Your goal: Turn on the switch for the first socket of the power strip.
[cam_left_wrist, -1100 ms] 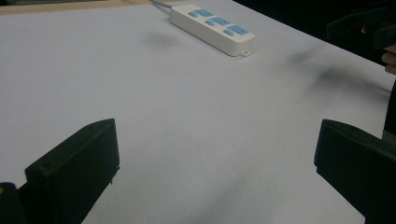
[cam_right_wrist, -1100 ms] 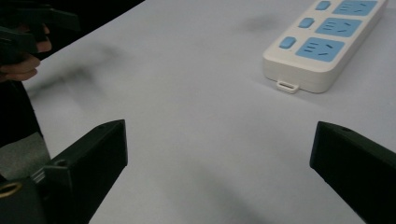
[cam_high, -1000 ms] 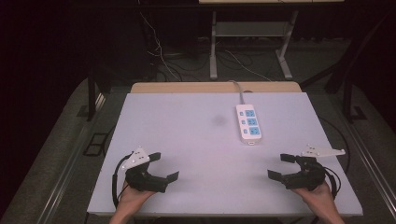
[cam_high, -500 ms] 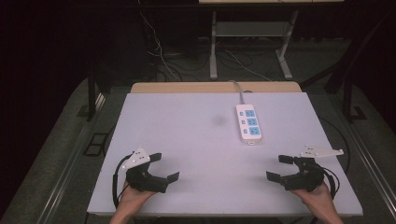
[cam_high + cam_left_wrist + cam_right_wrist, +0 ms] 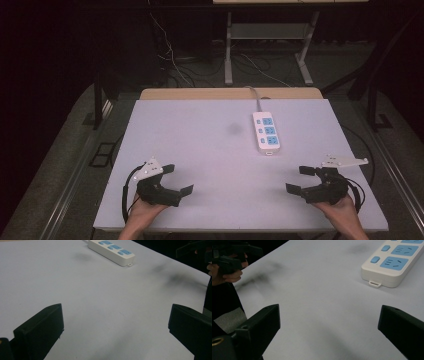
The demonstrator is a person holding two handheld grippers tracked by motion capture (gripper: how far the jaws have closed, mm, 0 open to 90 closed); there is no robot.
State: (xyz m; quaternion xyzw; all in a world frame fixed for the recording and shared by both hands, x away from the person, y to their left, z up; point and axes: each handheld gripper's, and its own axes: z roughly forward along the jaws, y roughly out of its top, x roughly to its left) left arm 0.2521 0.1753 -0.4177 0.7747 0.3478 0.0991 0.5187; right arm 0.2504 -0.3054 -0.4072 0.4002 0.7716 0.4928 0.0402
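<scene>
The left gripper (image 5: 176, 179) rests low at the table's (image 5: 200, 150) near-left corner, jaws wide apart and empty. The power strip (image 5: 265, 132) lies flat right of centre, well apart from both. The right gripper (image 5: 301, 180) sits near-right, jaws likewise spread, holding nothing.

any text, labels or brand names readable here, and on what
None can be read. The white power strip has blue socket panels and blue buttons but no legible lettering or brand mark. The table, the left gripper and the right gripper carry no visible writing.
</scene>
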